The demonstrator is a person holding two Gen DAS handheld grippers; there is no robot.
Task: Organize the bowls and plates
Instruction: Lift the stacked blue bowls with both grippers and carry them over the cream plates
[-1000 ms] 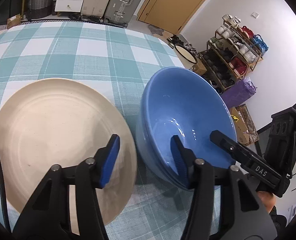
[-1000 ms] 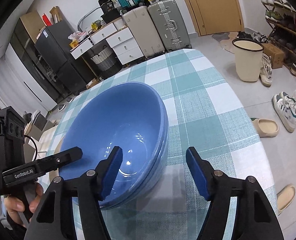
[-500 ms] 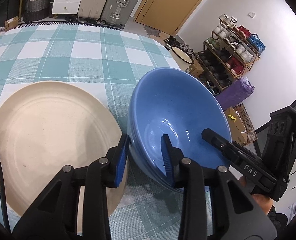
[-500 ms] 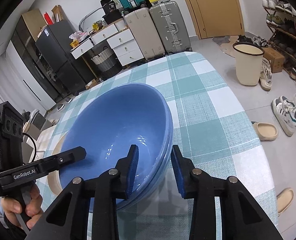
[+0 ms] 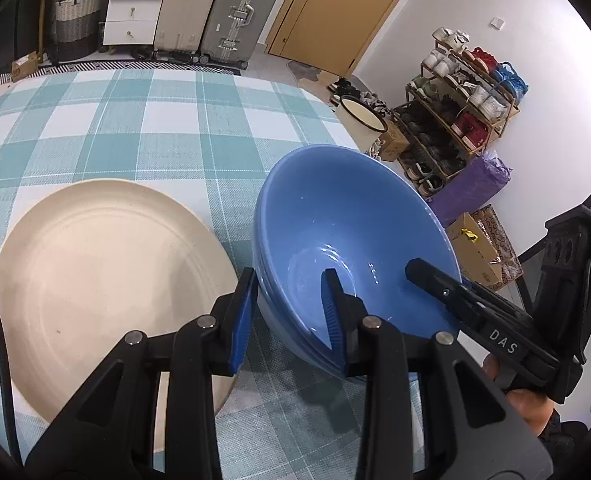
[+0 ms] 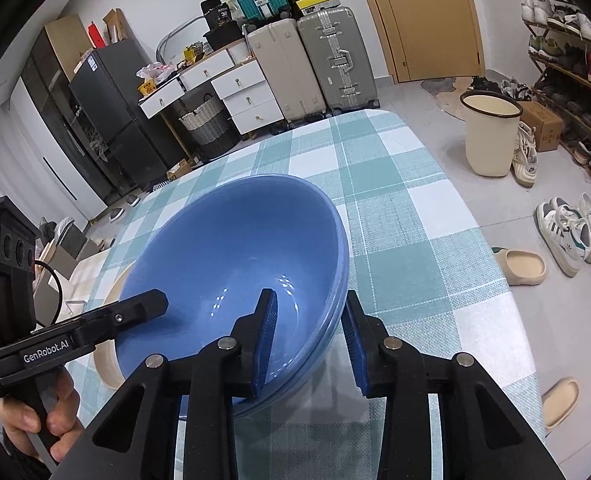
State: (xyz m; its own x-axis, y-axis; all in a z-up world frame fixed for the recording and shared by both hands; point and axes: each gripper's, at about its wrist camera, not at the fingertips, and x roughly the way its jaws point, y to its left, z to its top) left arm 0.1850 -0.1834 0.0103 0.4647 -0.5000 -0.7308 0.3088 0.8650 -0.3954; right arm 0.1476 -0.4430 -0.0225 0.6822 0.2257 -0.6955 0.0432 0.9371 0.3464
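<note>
Both claws, left claw [image 5: 287, 312] and right claw [image 6: 309, 334], clamped on the blue bowls' [image 5: 351, 236] opposite rims (cream plate [image 5: 95, 280] just left of them).

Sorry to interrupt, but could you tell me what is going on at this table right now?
A person is tidying dishes with a handheld gripper in each hand. Both are clamped on the rim of the blue bowls, which look like two or three nested together: the left gripper on one side, the right gripper on the opposite side. The stack sits on the checked tablecloth, right beside a cream plate. Whether the bowls have left the cloth is hard to tell.
</note>
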